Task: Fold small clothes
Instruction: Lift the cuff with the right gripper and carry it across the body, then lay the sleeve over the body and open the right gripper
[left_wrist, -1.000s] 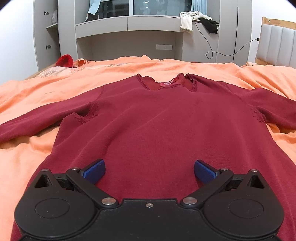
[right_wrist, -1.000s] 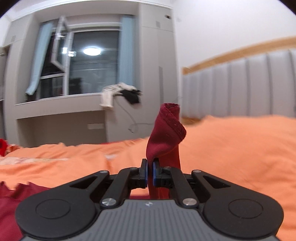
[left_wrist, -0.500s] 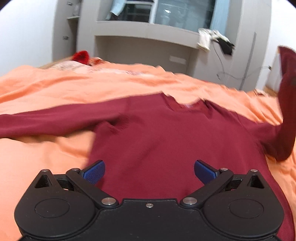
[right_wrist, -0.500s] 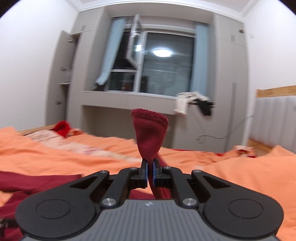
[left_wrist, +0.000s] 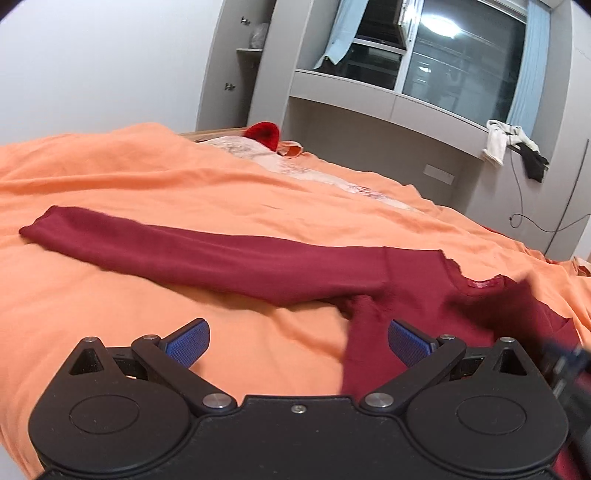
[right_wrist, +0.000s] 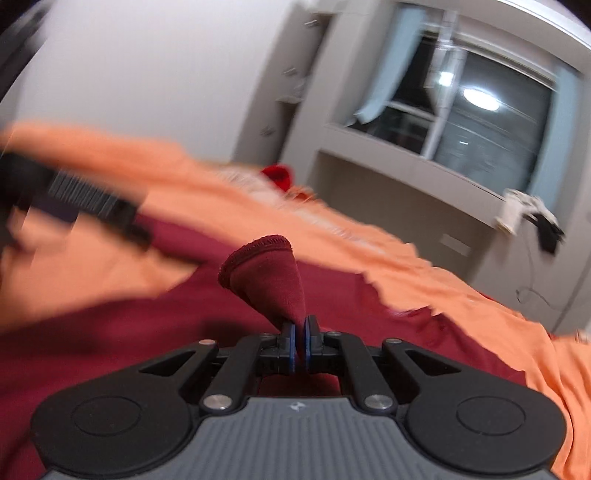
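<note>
A dark red long-sleeved top (left_wrist: 413, 284) lies on the orange bedsheet (left_wrist: 147, 184). Its left sleeve (left_wrist: 184, 254) stretches flat to the left. My left gripper (left_wrist: 297, 341) is open and empty, low over the sheet by the armpit of the top. My right gripper (right_wrist: 300, 343) is shut on the cuff of the right sleeve (right_wrist: 267, 269) and holds it above the body of the top (right_wrist: 147, 332). The right gripper shows blurred at the right edge of the left wrist view (left_wrist: 565, 365). The left gripper shows blurred at the left of the right wrist view (right_wrist: 74, 199).
A red cloth item (left_wrist: 264, 133) and a pale patterned cloth (left_wrist: 258, 157) lie at the far side of the bed. Grey cabinets and a window ledge (left_wrist: 388, 99) with hung clothes (left_wrist: 513, 146) stand behind. A cable (left_wrist: 535, 221) hangs on the wall.
Both grippers have swung to the left. The right gripper has carried the sleeve cuff over the body of the top. The left gripper has moved from the hem area toward the left armpit, still open.
</note>
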